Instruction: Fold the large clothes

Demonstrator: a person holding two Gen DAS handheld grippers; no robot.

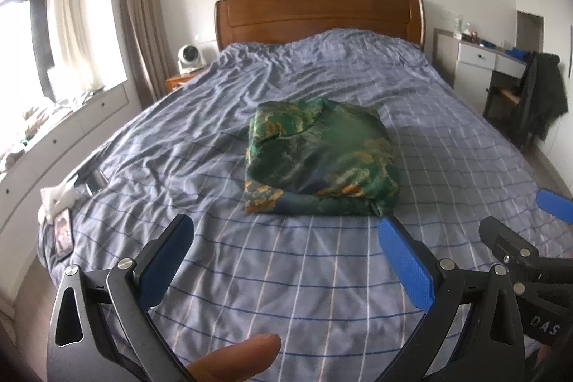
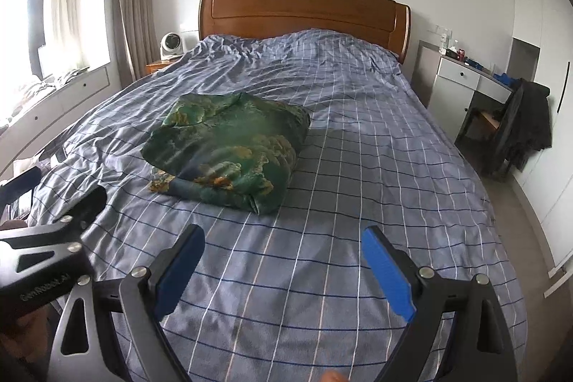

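The garment (image 1: 320, 156), green and patterned, is lying as a folded bundle mid-bed (image 1: 250, 274), on the checked cover, well short of the headboard (image 1: 318, 13). Its near edge is looking uneven, with one corner poking out at the near left. Both tongs are hovering just short of it, apart from the cloth. The left gripper (image 1: 286, 231) is standing wide and empty; the right gripper (image 2: 283, 246) is likewise wide, nothing between its pads. Judgement: folding appears nearly done. Any squaring-up is best done by pinching that loose corner low and tucking it without dragging the cover.

Both wrist views low, facing headboard (image 1: 318, 13); share bed (image 2: 358, 167).
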